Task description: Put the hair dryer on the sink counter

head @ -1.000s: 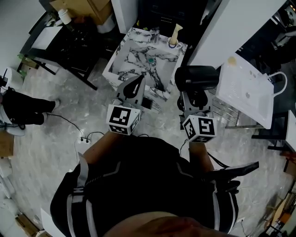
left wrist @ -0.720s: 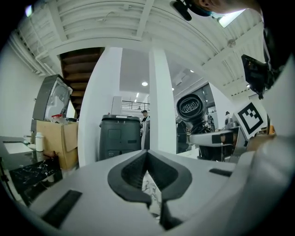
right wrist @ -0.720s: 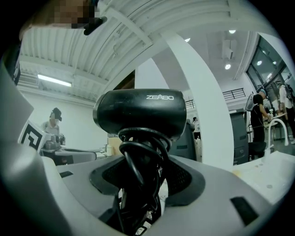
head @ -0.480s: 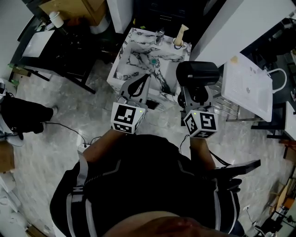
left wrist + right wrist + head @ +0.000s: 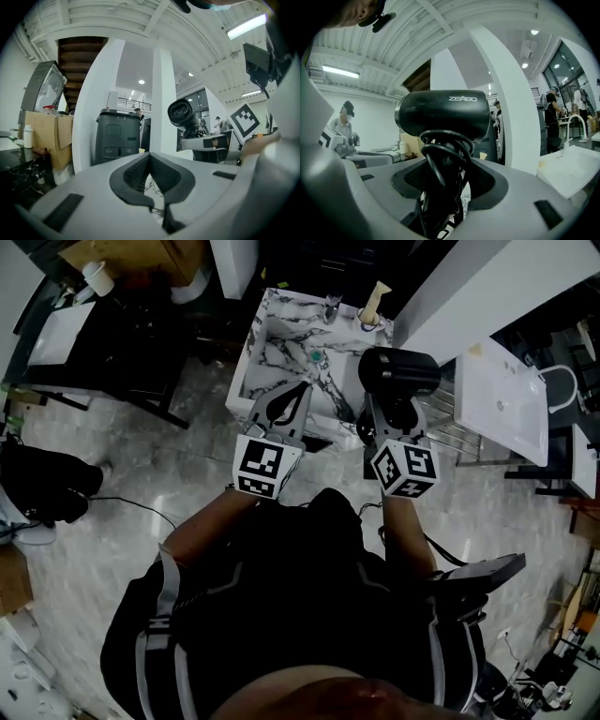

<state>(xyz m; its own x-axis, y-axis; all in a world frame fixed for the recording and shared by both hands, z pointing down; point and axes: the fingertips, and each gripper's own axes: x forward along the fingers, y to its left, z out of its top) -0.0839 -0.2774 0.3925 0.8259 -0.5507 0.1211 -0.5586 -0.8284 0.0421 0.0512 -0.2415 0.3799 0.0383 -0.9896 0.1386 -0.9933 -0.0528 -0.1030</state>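
Now gripping the hair dryer (image 5: 398, 371).
My right gripper (image 5: 389, 416) clamps its cord-wrapped handle; my left gripper (image 5: 289, 399) is closed, empty. The sink counter (image 5: 281, 345) lies at ten o'clock of the dryer.

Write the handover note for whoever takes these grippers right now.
Left gripper: shut, empty.
Right gripper: shut on the black hair dryer by its cord-wrapped handle, with the body upright above the jaws.
Marbled sink counter: just ahead of both grippers.
Done: the dryer is in the grip, held in the air by the counter's near right corner.
Left: set it on the counter, open the right gripper, back away.
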